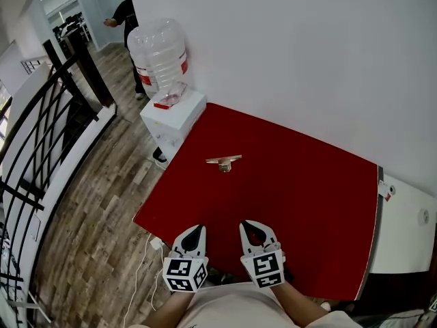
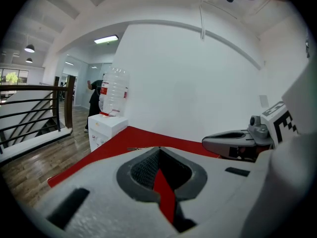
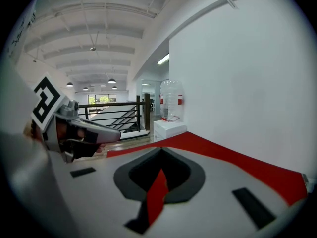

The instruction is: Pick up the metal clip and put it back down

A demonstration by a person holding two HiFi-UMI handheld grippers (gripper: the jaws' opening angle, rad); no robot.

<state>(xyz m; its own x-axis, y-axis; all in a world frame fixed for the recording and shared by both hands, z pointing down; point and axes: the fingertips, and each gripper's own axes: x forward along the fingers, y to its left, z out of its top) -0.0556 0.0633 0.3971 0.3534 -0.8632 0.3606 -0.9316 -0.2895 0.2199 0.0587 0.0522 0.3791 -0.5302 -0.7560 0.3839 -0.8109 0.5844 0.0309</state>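
Observation:
The metal clip [image 1: 223, 161] lies on the red table [image 1: 287, 203], toward its far left part. It is a thin silvery strip on a small round base. Both grippers hover side by side over the table's near edge, well short of the clip. My left gripper [image 1: 199, 227] is shut with nothing in it, its tips meeting at a point. My right gripper [image 1: 245, 223] is likewise shut and empty. In the left gripper view the clip [image 2: 134, 148] shows as a small sliver just past the jaw tips, with the right gripper [image 2: 205, 142] at the right. The right gripper view does not show the clip.
A white water dispenser [image 1: 174, 113] with a clear bottle [image 1: 160, 53] stands at the table's far left corner. A white wall runs behind the table. A black railing [image 1: 41, 135] lines the wooden floor on the left. A person [image 1: 123, 12] stands far back. A white cable [image 1: 140, 265] lies on the floor.

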